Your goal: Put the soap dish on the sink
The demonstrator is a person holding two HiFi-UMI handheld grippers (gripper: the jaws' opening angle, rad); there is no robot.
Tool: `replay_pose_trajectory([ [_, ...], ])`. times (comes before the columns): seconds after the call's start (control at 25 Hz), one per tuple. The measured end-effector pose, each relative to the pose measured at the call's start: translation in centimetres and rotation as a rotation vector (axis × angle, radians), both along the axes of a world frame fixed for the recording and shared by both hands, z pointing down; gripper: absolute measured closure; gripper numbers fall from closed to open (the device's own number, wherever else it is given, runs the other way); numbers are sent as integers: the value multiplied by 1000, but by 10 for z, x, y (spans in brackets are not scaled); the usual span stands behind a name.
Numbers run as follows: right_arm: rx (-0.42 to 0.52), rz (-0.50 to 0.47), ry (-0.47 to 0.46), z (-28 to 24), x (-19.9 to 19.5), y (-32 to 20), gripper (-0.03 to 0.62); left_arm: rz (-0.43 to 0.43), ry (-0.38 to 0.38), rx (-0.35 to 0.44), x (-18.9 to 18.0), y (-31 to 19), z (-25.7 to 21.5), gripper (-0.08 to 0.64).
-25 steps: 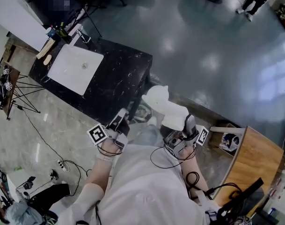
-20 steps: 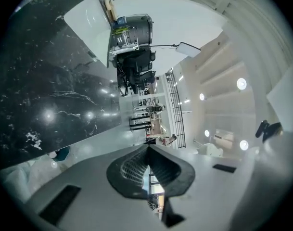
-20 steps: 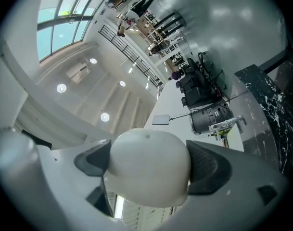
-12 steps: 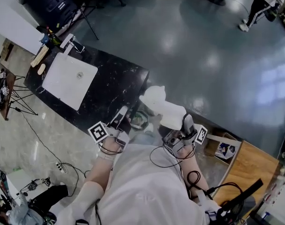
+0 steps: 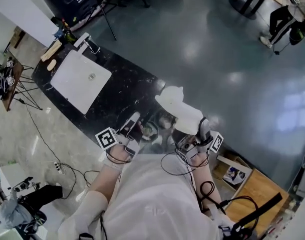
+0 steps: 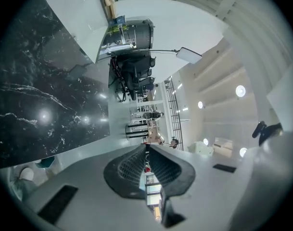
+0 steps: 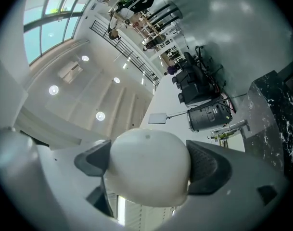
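From above, the white rounded soap dish [image 5: 178, 110] covers the jaw tips of the right hand-held gripper [image 7: 151, 163], and in the right gripper view only its smooth domed side shows, so its full shape can't be made out. The small clutter [image 5: 59, 41] at the far end of the black white-veined stone bench [image 5: 123, 93] is too small to name. Compared with half a second ago, the bench has drawn closer under the person's arms, while the dish sits in the same grip. Both forearms reach forward from the body, side by side. The right hand-held gripper has its two dark pads pressed against either side of the dish, holding it up near the bench's near end, well apart from the white rectangular sink [image 5: 81, 79]. The left hand-held gripper [image 6: 146, 165] points towards the bench with its jaws closed together and nothing between them
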State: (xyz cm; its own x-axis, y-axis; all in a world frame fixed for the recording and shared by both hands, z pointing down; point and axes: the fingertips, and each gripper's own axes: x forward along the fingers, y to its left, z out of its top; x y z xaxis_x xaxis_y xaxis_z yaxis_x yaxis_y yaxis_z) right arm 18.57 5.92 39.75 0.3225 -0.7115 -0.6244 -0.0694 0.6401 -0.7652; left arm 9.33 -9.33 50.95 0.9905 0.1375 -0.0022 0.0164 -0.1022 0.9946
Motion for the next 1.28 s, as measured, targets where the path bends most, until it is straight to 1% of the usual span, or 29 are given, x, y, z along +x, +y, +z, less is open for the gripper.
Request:
replay_pose_trajectory([
  [0.12, -20, -45, 1, 3, 13, -15, 97, -68, -12, -12, -8, -9, -1, 551],
  [0.4, -99, -156, 10, 21, 34, -60, 97, -236, -57, -26, -46, -26, 6, 551],
  [0.48, -145, -177, 38, 26, 35, -75, 97, -285, -66, -33, -61, -30, 6, 551],
  [0.56, -211, -190, 81, 32, 33, -91, 97, -340, -73, -39, -78, -35, 5, 551],
  [0.64, -270, -216, 125, 40, 32, -108, 97, -396, -90, -32, -94, -39, 5, 551],
  [0.8, -342, -260, 190, 62, 28, -136, 97, -485, -111, -40, -122, -40, 9, 551],
  [0.96, -425, -303, 289, 84, 24, -166, 97, -600, -131, -54, -155, -41, 15, 551],
  [1.12, -541, -329, 451, 101, 10, -198, 97, -692, -140, -59, -183, -45, 18, 551],
  [1.28, -663, -330, 611, 122, -9, -222, 97, -744, -148, -69, -205, -49, 22, 551],
])
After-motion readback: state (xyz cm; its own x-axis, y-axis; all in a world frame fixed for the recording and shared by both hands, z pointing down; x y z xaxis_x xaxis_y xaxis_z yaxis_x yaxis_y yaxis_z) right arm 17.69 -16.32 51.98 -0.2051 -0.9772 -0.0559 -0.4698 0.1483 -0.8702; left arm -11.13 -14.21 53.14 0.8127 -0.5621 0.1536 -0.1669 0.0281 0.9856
